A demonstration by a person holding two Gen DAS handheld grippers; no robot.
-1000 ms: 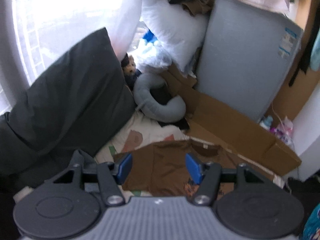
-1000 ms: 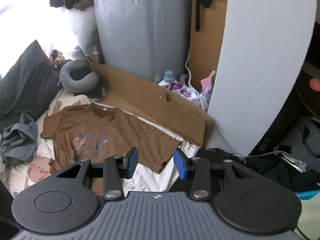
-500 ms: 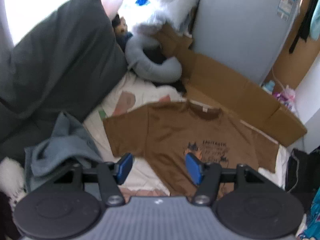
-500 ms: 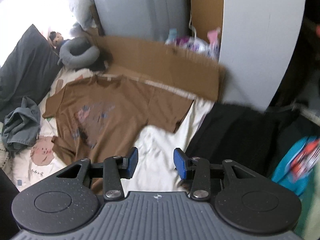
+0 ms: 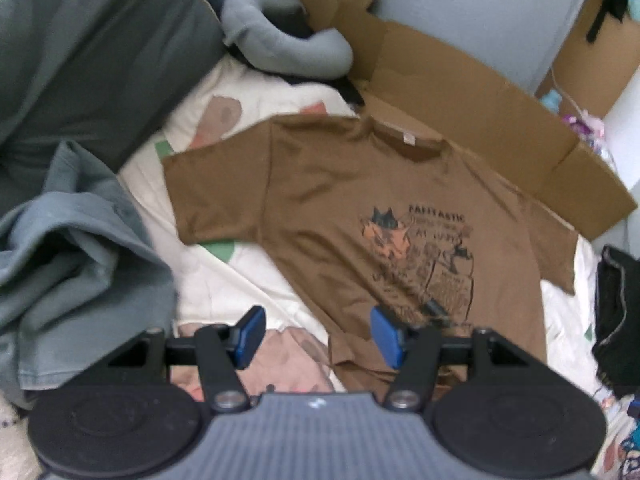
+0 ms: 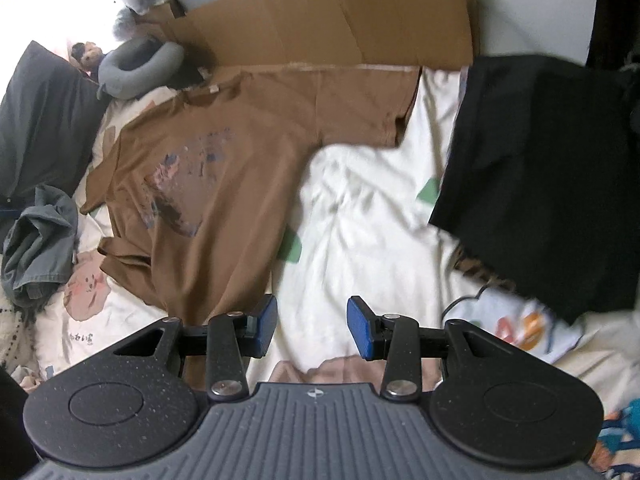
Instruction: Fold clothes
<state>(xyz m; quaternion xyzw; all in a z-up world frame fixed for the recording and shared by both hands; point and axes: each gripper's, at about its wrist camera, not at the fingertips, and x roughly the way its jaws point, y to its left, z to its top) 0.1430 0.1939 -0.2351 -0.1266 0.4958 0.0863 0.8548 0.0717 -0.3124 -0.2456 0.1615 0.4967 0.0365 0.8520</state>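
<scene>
Both my claws have come down toward the bed since a second ago: the far wall and tall grey cabinet that filled the upper part of each view have slid out of frame, and the bedding now fills them.

The bed (image 6: pixel 360 208) lies under and ahead of both claws, its white cartoon-print sheet rumpled. Ahead of my left claw (image 5: pixel 316 336), up and to its left, leans the dark grey pillow (image 5: pixel 92 48). A black garment (image 6: pixel 540 184) lies ahead and to the right of my right claw (image 6: pixel 312 328). The flattened cardboard (image 5: pixel 480 104) runs along the far edge, beyond everything I can reach.

The brown T-shirt (image 5: pixel 360 208) is spread face up on the sheet, collar away from me, both sleeves out to the sides. From my left claw it lies straight ahead and slightly right, with its lower hem just beyond my right-hand pad. From my right claw the same shirt lies ahead and to the left, its near side edge just beyond the left-hand pad. The hem corner nearest my left claw looks bunched under itself.

A crumpled grey-blue garment (image 5: pixel 76 264) sits just left of my left claw. The grey neck pillow (image 5: pixel 280 40) rests far ahead, past the collar.

Both claws stand partly open with nothing between the pads, the left a little wider than the right.

As I judge it, the folding has not begun: the shirt is laid out but no fold is made. Everything remains, starting with gripping the hem or a side edge.
</scene>
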